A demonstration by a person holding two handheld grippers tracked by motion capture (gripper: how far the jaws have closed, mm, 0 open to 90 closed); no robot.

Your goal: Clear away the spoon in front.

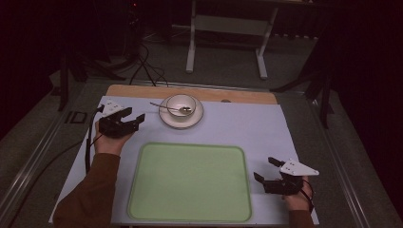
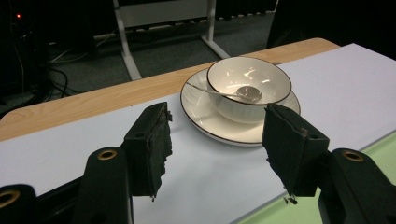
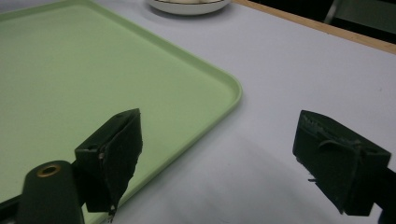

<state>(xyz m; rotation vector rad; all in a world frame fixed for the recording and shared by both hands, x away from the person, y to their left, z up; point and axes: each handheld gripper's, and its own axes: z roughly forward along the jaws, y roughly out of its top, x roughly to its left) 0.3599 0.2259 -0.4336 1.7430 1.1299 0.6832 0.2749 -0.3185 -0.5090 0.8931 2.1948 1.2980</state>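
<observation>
A: High view first, going left to right: the left gripper (image 1: 133, 117) has its jaws wide and empty, aimed at the plate (image 1: 167, 119) just ahead of the tips, with the bowl (image 1: 181, 105) sitting on it

B: And the spoon (image 1: 167, 108)?

A: Resting in the bowl, handle sticking out toward the jaws. That is my worry: come in carelessly and one jaw could knock the handle and flip the spoon out, or shove the plate so the bowl slides on it

B: What about the tray (image 1: 190, 183)?

A: Green, bare, lying between the two grippers. The right gripper (image 1: 266, 169) hovers at its right edge, jaws wide too, nothing between them; its near jaw hangs over the rim, so a dip there could nudge the tray askew
</observation>
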